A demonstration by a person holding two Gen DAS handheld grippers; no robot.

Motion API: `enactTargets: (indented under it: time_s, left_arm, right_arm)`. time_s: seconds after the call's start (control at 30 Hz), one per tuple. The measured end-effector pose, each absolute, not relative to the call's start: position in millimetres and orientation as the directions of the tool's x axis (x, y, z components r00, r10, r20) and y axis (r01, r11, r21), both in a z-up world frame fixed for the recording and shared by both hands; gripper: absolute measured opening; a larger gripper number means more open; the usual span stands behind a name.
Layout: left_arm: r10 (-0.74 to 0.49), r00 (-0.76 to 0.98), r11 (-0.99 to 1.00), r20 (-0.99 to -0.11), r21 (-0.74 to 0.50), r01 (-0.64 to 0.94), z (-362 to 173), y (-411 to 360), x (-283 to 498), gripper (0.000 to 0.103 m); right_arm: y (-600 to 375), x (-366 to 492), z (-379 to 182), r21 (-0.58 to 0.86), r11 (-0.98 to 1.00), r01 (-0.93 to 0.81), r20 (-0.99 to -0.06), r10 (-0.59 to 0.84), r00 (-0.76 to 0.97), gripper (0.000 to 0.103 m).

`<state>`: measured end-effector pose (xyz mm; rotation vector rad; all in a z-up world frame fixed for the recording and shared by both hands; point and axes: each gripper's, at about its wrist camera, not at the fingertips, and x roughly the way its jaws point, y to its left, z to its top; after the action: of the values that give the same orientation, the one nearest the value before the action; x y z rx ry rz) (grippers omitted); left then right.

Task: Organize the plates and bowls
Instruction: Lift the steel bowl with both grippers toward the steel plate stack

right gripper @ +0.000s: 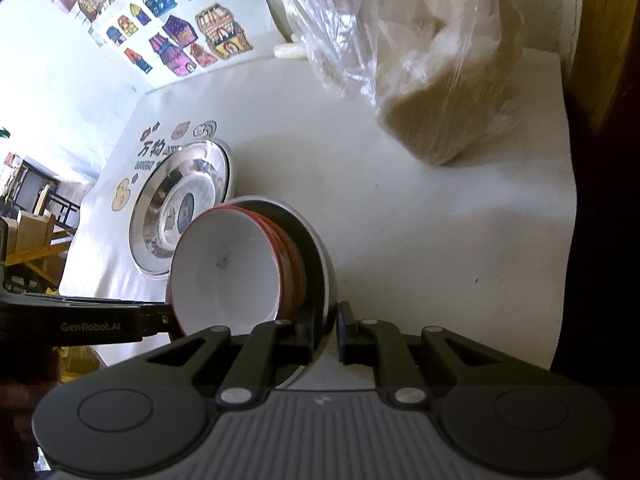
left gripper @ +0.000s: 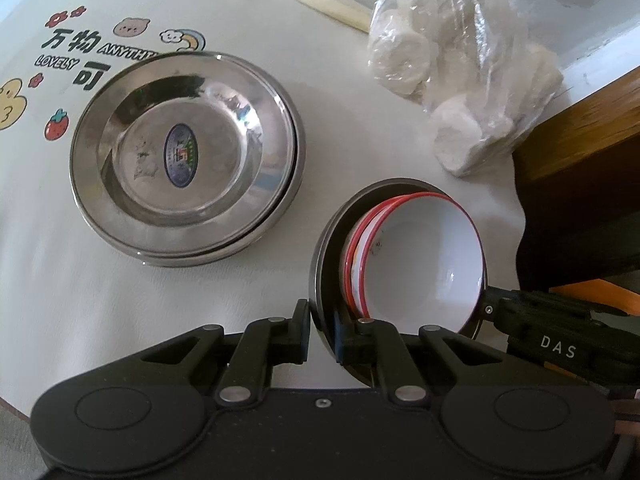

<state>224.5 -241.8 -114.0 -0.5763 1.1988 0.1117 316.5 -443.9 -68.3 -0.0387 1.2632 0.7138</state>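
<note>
- White table [left gripper: 200,300]: steel plates [left gripper: 186,158], stacked; bagged buns [left gripper: 460,76] behind.
- Left gripper [left gripper: 322,336]: clamped on steel bowl [left gripper: 325,248] rim (red-rimmed bowls [left gripper: 424,264] nested inside).
- Right gripper [right gripper: 324,334]: clamped on opposite rim.

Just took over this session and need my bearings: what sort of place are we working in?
Probably a home dining or kitchen table. A cartoon-printed white tablecloth covers it, with stacked steel plates, a clear bag of white buns, and red-rimmed bowls nested in a steel bowl. Children's house drawings hang on the wall.
</note>
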Motion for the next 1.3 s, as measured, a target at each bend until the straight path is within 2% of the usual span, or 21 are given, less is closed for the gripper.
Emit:
enactTargets:
  time_s: [0.6, 1.3]
  left_arm:
    - [-0.260, 0.403, 0.871, -0.877, -0.393, -0.294, -95.1, -211.3, 229.8, 0.010]
    - [-0.227, 0.442, 0.851, -0.868, -0.397, -0.342, -83.0, -153.5, 214.9, 0.010]
  right_arm:
    - [-420.9, 305.4, -56.1, 0.335, 0.833, -0.441, -0.865, 0.457, 0.207, 0.012]
    - [-359.4, 309.3, -48.9, 0.333, 0.805, -0.491, -0.857, 0.475, 0.197, 0.012]
